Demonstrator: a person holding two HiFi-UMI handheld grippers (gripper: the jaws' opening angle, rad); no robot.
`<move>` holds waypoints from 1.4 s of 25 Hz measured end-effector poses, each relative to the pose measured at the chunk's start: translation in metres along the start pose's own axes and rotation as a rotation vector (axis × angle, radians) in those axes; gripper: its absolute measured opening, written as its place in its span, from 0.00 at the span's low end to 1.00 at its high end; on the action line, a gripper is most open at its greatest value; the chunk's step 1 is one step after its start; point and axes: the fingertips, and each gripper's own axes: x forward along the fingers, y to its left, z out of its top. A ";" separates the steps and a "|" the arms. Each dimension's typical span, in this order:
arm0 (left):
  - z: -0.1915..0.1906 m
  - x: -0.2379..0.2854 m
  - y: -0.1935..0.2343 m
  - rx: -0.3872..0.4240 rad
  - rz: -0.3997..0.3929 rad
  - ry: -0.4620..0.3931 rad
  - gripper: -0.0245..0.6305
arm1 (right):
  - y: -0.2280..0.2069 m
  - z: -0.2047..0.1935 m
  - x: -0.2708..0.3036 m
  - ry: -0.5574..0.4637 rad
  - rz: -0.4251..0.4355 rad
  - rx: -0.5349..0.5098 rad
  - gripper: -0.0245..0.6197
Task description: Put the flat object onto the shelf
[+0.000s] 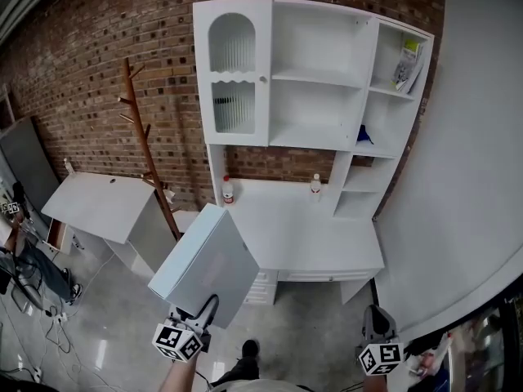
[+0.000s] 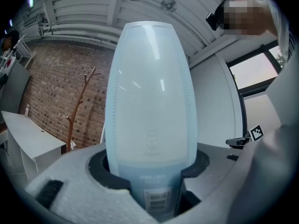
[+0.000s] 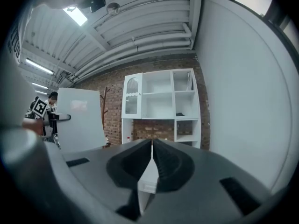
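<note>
Pale blue flat object (image 1: pixel 206 264), white shelf (image 1: pixel 315 104)

flat object (image 2: pixel 149 101): label (image 2: pixel 155 200) print unreadable | shelf (image 1: pixel 327 31): top-right items (image 1: pixel 406 64) too small to tell

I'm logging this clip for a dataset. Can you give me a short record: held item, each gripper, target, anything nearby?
held item: flat pale-blue plastic case, gripped at its lower edge
left gripper: shut on the case
right gripper: jaws together, empty
target: white shelf unit against the brick wall, case not yet on it
nearby: brown wooden coat stand
</note>
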 end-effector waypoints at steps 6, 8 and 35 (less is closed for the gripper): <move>0.002 0.048 0.030 -0.002 -0.018 0.009 0.46 | 0.000 0.003 0.051 0.014 -0.011 -0.008 0.09; 0.003 0.065 0.042 0.001 -0.022 0.015 0.46 | 0.001 0.002 0.069 0.022 -0.018 -0.004 0.09; 0.006 0.254 0.160 -0.032 -0.157 0.060 0.46 | 0.019 0.025 0.247 0.058 -0.103 -0.050 0.09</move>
